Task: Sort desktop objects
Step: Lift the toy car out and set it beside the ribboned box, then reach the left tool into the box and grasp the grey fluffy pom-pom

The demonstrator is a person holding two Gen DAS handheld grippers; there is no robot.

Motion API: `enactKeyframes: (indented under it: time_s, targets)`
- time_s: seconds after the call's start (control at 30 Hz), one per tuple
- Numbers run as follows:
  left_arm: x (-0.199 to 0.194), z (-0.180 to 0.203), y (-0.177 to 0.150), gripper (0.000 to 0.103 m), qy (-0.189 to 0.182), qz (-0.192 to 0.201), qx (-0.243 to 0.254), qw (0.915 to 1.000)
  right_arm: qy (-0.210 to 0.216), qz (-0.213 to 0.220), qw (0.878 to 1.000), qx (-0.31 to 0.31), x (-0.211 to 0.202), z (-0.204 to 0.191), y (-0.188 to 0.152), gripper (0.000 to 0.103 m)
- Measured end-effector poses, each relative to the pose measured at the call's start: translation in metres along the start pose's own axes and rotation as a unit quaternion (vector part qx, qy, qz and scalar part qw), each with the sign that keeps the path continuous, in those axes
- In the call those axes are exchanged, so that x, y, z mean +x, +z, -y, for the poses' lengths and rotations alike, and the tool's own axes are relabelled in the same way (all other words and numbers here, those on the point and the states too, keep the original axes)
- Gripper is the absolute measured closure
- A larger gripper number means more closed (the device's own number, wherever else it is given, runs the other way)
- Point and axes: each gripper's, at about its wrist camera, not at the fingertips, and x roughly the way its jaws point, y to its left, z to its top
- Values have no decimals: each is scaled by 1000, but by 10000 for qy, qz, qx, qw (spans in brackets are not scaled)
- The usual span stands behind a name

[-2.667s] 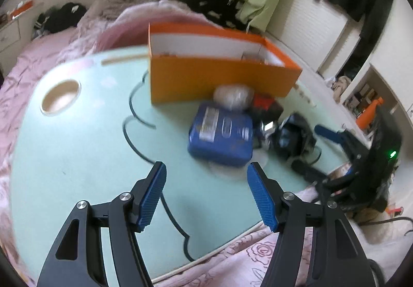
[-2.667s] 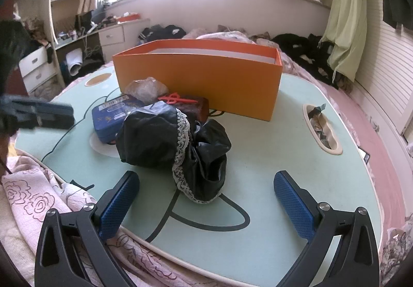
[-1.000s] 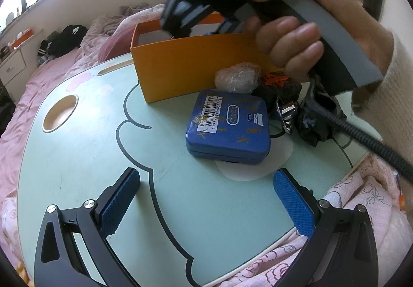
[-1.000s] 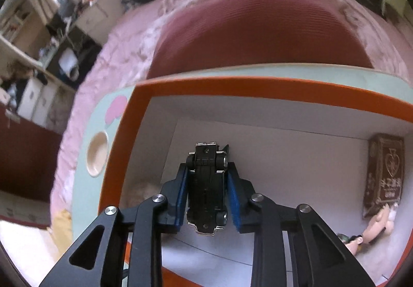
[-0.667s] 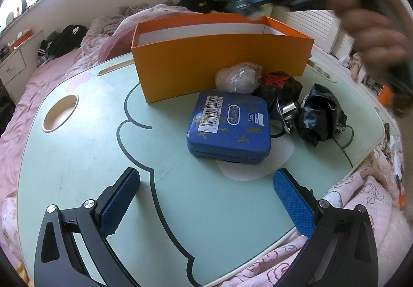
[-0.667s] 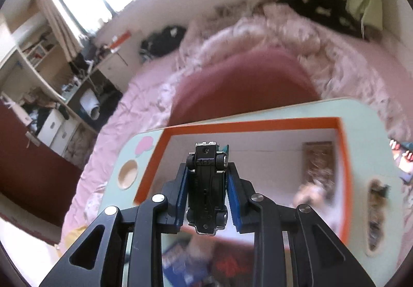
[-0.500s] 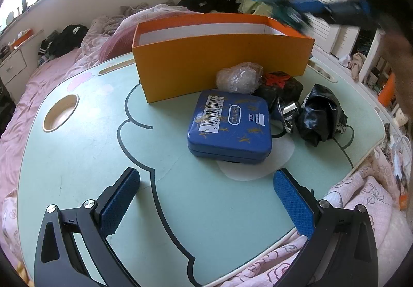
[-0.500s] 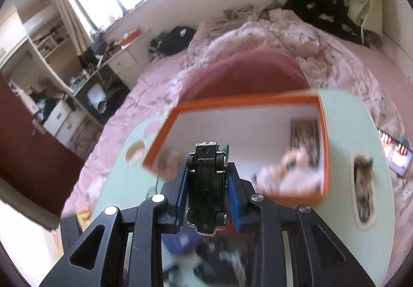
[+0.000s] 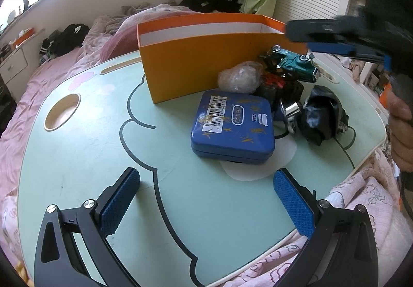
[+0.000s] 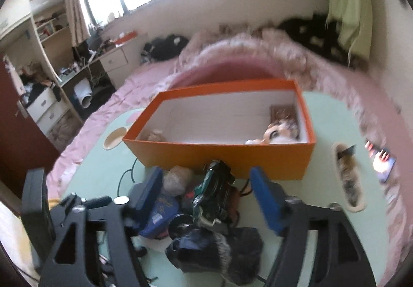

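Toy car [image 10: 215,192] dropping free between the opening jaws of the right hand-held gripper [image 10: 206,199], short of the orange box [image 10: 271,158].
Car sits over the clutter at the box's 6 o'clock: blue tin [image 9: 232,127], black bag [image 9: 322,116]. Likely needs regrasping. Left hand-held gripper [image 9: 206,199] hovers wide, empty, over the desk [image 9: 90,158].

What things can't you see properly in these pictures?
- Toy car: whether it rests on the pile or is falling; the right wrist view is blurred.
- Orange box: from the left wrist, its front wall hides the inside.
- Right gripper, jaws opening: motion-smeared in both views.
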Motion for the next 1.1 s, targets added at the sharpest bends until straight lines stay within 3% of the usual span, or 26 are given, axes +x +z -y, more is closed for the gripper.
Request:
enactKeyframes:
  time_s: [0.23, 0.4, 0.5, 0.53, 0.57, 1.1]
  targets:
    - [0, -2, -1, 0, 5, -6, -12, 10000, -446, 83, 9970, -622, -25, 3, -50, 22]
    - [1, -5, -1, 0, 13, -26, -22, 10000, -582, 62, 9953, -774, -19, 9, -76, 21]
    - [1, -5, 0, 0, 13, -34, -32, 10000, -782, -231, 9934, -811, -1, 12, -87, 14]
    - [2, -5, 0, 0, 33, -49, -26, 10000, -916, -187, 9919, -861, 4, 10, -91, 2]
    - [3, -5, 1, 0, 43, -46, -25, 10000, -971, -156, 9915, -853, 7, 9, -92, 0]
    - [5, -7, 3, 0, 51, -98, -31, 9999, -743, -88, 9928, -938, 12, 13, -91, 0]
